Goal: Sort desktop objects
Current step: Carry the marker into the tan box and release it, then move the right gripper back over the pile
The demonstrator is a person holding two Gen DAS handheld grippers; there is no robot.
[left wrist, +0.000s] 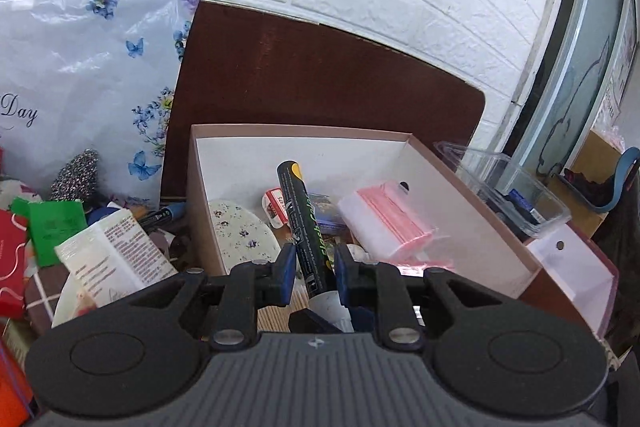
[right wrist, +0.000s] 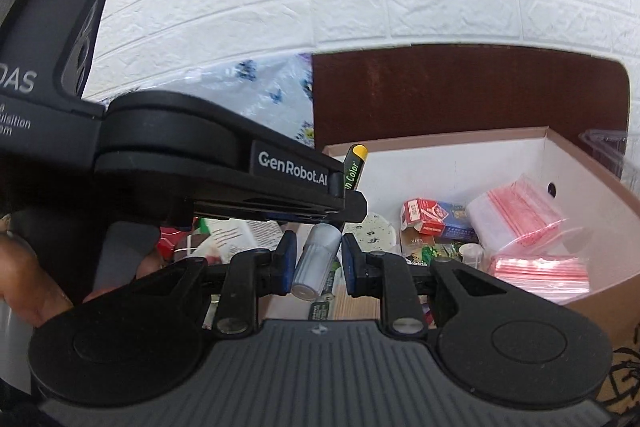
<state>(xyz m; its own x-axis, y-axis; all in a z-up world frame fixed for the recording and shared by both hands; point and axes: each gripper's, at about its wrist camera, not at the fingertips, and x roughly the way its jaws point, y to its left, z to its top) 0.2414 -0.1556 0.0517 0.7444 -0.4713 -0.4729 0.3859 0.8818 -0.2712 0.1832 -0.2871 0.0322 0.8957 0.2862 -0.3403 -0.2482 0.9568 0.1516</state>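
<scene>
The left gripper (left wrist: 311, 267) is clamping a black marker (left wrist: 305, 223) by its lower barrel, its yellow-tipped end rising over the open box (left wrist: 472, 203). The right gripper (right wrist: 316, 259) is closing around the marker's white cap (right wrist: 316, 259), both pads touching it, while the left tool's black body is crossing the right view and hiding the left clutter. Inside the box are lying two stacks of pink-striped zip bags (right wrist: 516, 215), one red card pack (right wrist: 420, 215), one blue pack (right wrist: 456, 223) and a speckled oval dish (left wrist: 244, 231). A clear plastic tub (left wrist: 512, 191) is sitting just right of the box; a leaflet (left wrist: 108, 251) and floral bag (left wrist: 80, 83) are crowding the left.
</scene>
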